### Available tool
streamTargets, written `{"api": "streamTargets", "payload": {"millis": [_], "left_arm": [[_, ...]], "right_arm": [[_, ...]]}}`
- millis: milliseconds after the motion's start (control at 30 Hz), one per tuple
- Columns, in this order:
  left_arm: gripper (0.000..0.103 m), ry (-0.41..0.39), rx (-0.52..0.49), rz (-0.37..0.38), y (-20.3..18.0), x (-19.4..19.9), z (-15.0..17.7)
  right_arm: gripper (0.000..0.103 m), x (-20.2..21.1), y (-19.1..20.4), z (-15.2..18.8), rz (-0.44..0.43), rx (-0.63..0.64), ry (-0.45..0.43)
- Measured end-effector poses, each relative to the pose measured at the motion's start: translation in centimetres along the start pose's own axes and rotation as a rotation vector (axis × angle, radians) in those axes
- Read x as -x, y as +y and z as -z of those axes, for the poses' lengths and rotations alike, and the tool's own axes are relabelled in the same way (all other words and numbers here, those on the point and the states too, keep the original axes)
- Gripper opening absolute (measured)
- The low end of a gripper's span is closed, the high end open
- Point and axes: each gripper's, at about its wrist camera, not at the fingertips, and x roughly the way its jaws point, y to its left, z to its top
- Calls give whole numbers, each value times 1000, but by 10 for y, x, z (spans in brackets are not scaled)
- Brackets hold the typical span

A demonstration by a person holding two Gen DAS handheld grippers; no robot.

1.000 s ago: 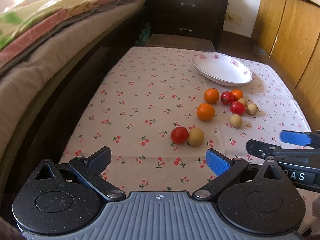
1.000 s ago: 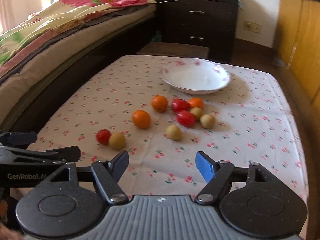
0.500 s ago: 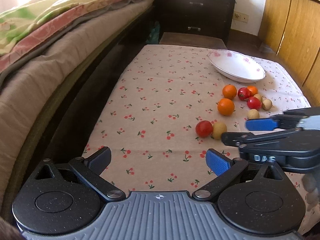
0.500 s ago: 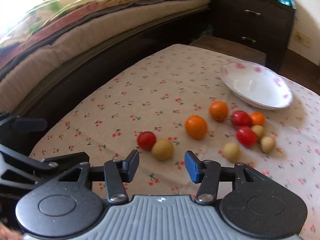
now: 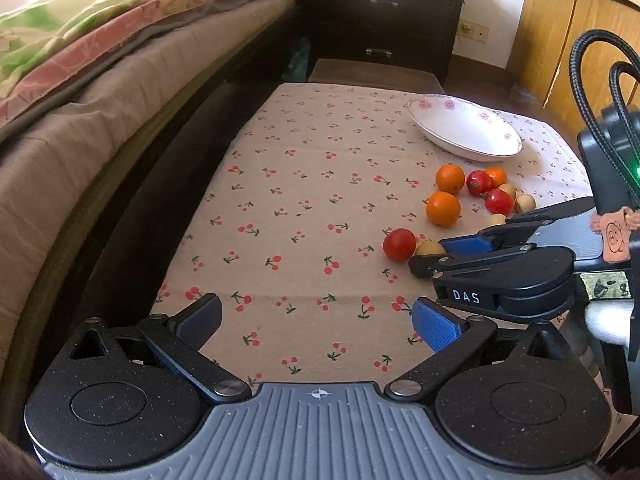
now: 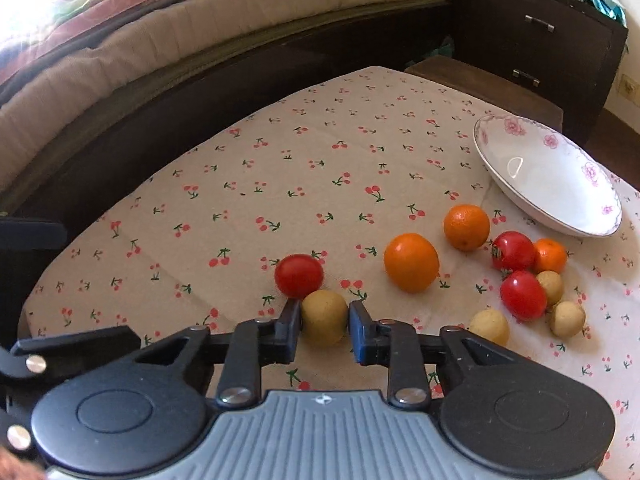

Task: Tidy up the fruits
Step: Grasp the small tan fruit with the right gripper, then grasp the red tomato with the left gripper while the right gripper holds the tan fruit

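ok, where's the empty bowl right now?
The white bowl sits at the far right of the cherry-print cloth in the right wrist view, just beyond the fruit cluster, nearest the small orange and a tomato.

The left gripper (image 5: 316,320) has a ribbed grey body, speckled black round housings, silver pivot screws and blue-padded fingers (image 5: 436,326). The right gripper (image 6: 324,326) is built alike; its side reads "DAS". Black braided cables (image 5: 588,80) loop above a green light.
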Motion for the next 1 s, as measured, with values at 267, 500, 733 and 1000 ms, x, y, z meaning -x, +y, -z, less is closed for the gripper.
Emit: {"api": "streamTargets", "payload": {"millis": [267, 500, 733, 1000], "left_arm": [[102, -23, -70, 36, -12, -9, -7], [95, 11, -102, 96, -22, -29, -18], [92, 18, -144, 92, -31, -47, -30], [85, 61, -133, 131, -38, -69, -50]], "right_arm": [[27, 7, -14, 1, 13, -57, 30], [27, 20, -27, 9, 11, -102, 43], [27, 30, -38, 15, 11, -151, 63], [27, 29, -38, 18, -1, -169, 93]]}}
